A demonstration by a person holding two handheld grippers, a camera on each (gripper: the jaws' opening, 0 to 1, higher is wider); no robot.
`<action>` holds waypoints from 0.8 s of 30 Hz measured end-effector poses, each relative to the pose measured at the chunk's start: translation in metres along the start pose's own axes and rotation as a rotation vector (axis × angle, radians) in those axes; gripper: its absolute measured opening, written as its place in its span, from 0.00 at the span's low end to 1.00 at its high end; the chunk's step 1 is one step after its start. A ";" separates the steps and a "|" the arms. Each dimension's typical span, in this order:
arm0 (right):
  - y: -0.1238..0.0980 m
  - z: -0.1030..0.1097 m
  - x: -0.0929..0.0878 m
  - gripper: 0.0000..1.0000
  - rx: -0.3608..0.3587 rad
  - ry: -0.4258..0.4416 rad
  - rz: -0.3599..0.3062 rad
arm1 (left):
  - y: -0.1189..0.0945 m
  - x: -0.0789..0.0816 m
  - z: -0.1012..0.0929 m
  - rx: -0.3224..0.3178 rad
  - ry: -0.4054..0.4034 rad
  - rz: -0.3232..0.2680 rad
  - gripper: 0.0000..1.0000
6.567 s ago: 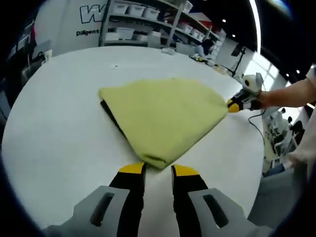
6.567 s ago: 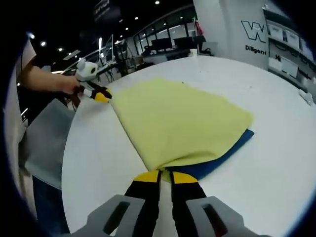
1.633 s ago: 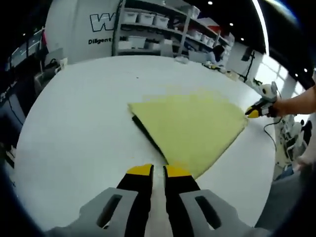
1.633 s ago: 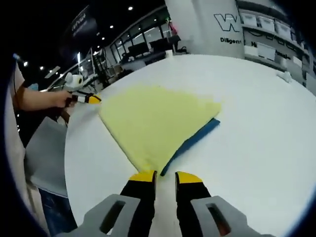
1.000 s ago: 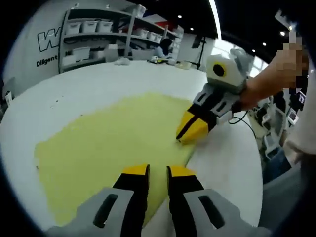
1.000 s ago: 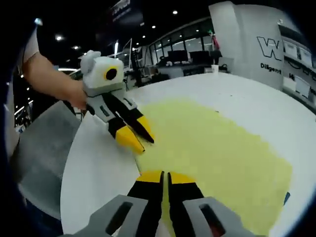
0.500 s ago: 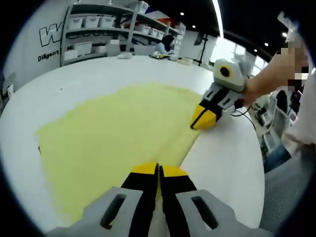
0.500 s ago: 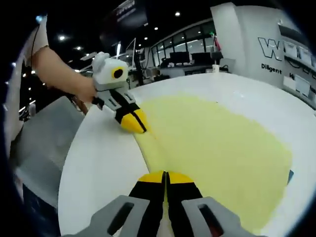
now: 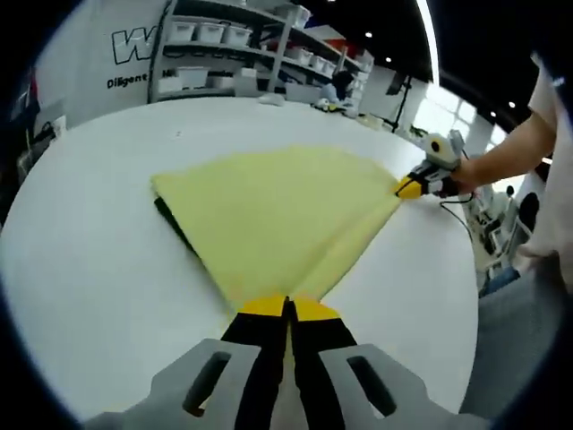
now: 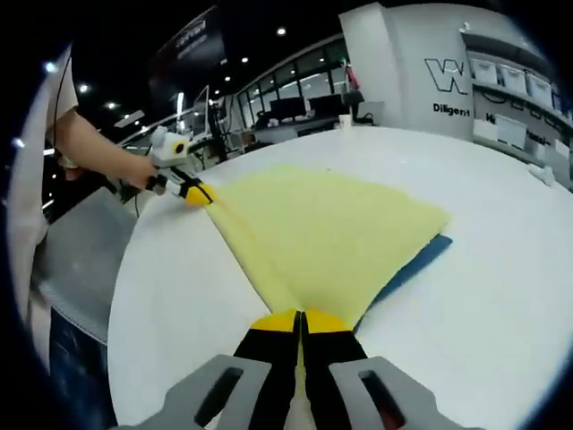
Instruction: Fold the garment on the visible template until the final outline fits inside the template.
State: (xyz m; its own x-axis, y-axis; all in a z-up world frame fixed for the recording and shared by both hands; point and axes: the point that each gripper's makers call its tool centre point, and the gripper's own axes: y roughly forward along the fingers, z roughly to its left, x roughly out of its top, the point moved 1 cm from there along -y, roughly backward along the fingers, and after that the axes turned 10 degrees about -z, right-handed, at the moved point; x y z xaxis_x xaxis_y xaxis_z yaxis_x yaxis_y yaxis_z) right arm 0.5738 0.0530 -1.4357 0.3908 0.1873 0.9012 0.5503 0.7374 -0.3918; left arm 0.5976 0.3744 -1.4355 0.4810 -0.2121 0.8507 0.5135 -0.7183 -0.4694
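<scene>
Currently both grippers, left gripper (image 9: 288,309) and right gripper (image 10: 301,320), are pinching corners of the yellow garment (image 9: 269,210) with fingers closed, stretching its edge mid-fold over the blue template (image 10: 407,262); next move probably needs carrying that edge across.

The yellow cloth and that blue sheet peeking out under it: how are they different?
The yellow cloth lies on top, with a broad face showing; the blue sheet lies beneath it, showing just a narrow strip past one edge. The yellow cloth is pinched at two corners, by the right tool and the left tool; neither tool grips the blue sheet. Both lie flat on the white table.
</scene>
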 end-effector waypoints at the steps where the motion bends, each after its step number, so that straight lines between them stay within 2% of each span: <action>1: -0.002 0.000 0.000 0.00 -0.002 -0.001 0.000 | -0.003 -0.001 0.003 0.009 -0.017 -0.005 0.01; 8: -0.021 -0.013 -0.005 0.00 -0.055 0.032 0.011 | -0.018 -0.004 0.013 0.051 -0.074 -0.033 0.01; 10: -0.027 -0.018 -0.008 0.00 -0.088 0.041 0.044 | -0.024 -0.005 0.017 0.073 -0.101 -0.041 0.01; 12: -0.031 -0.014 -0.001 0.02 -0.077 0.027 0.030 | -0.029 -0.007 0.018 0.087 -0.099 -0.030 0.03; 13: -0.032 -0.014 0.001 0.02 -0.079 0.024 0.029 | -0.032 -0.012 0.021 0.116 -0.097 -0.002 0.03; 14: -0.035 -0.015 0.003 0.03 -0.086 0.022 0.026 | -0.034 -0.010 0.019 0.106 -0.100 -0.015 0.01; 16: -0.038 -0.015 0.006 0.03 -0.100 0.016 0.021 | -0.040 -0.011 0.020 0.122 -0.103 -0.013 0.03; 20: -0.045 -0.012 0.015 0.06 -0.125 0.011 0.002 | -0.050 0.006 0.014 0.149 -0.106 -0.075 0.11; 24: -0.051 -0.006 0.026 0.21 -0.165 0.016 -0.033 | -0.058 0.022 0.000 0.174 -0.109 -0.132 0.27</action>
State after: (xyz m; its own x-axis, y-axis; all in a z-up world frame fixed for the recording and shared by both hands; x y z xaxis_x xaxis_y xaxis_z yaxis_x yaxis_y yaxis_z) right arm 0.5605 0.0160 -1.3938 0.3811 0.1531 0.9118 0.6765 0.6260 -0.3879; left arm 0.5786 0.4115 -1.3896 0.4710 -0.0442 0.8810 0.6870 -0.6081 -0.3979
